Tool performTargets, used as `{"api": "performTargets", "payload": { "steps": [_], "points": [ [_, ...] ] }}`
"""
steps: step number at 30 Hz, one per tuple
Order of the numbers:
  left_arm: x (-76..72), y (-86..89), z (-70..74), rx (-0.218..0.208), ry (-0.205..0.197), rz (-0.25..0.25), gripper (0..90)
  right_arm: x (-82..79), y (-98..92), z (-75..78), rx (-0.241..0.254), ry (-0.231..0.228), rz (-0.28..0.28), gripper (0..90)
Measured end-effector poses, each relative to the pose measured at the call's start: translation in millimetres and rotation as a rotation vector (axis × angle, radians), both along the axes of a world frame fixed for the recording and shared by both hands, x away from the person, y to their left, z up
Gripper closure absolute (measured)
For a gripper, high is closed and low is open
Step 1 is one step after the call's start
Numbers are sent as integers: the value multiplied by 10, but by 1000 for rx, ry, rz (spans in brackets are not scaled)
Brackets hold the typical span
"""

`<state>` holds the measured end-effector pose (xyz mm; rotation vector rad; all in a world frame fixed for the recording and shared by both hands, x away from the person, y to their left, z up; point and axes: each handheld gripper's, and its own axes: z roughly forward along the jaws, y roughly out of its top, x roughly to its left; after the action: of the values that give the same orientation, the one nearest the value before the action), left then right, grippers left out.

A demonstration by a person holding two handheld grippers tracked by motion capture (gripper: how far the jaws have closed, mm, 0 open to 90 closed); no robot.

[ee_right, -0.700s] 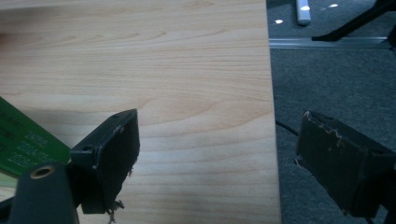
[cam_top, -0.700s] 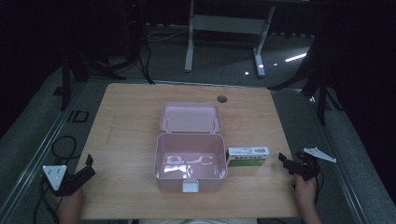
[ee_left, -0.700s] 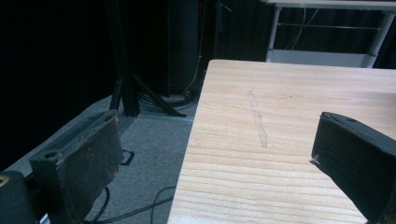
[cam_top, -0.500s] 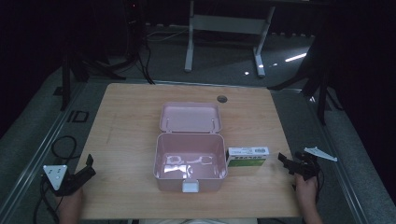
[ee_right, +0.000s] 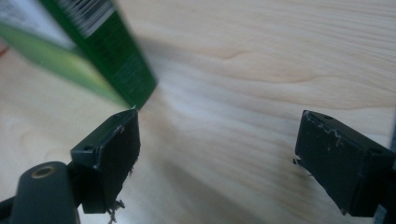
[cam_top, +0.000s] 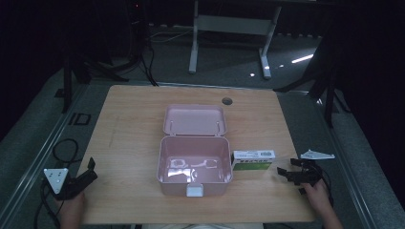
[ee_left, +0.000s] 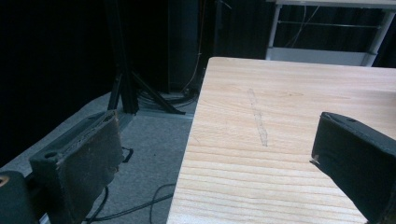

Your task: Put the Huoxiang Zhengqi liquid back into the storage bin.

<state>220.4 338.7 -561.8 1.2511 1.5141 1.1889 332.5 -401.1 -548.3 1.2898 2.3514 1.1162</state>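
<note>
Nearest the person, at the 7 o'clock corner of the table (cam_top: 133, 119) in the high view, the left gripper (cam_top: 90, 171) rests in the left hand (cam_top: 71, 210) at the table's edge. Its jaws stand released, wide apart, with nothing between them. In the left gripper view, one jaw hangs over the floor beside the table and the other over the bare wood, with the table edge running between them.

At 4 o'clock, the right gripper (cam_top: 286, 171) sits in the right hand (cam_top: 319, 195), jaws pointing toward 9 o'clock. The jaws are released and spread wide, grasping nothing. In the right gripper view, bare wood lies between the two jaws, and the near corner of the green box (ee_right: 112, 51) appears just above the left-hand jaw; contact between the two cannot be determined.

In the high view, the green box (cam_top: 253, 160) lies flat on the table just ahead of the right gripper, white label facing up, close beside the right wall of the pink case (cam_top: 162, 167).

The pink case occupies the table's centre, open, with the latch facing 6 o'clock. Its lid (cam_top: 195, 120) lies folded back flat toward 12 o'clock.

Farther out, a round cable hole (cam_top: 227, 101) sits near the 12 o'clock edge.
</note>
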Motion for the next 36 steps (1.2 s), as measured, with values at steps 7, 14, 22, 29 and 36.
{"api": "performTargets", "payload": {
  "steps": [7,14,22,29,36],
  "points": [
    [0,-2,0,1,2,1,21,1,98,85,-119,71,152,122],
    [-5,8,1,-7,-1,-6,21,-21,167,177,-208,117,261,121],
    [-3,4,2,-2,2,-12,21,-54,316,294,-408,205,379,131],
    [-7,8,2,-2,2,-16,21,-47,464,403,-483,244,451,129],
    [-6,5,1,-1,3,-23,21,-59,650,438,-594,345,547,136]
  ]
}}
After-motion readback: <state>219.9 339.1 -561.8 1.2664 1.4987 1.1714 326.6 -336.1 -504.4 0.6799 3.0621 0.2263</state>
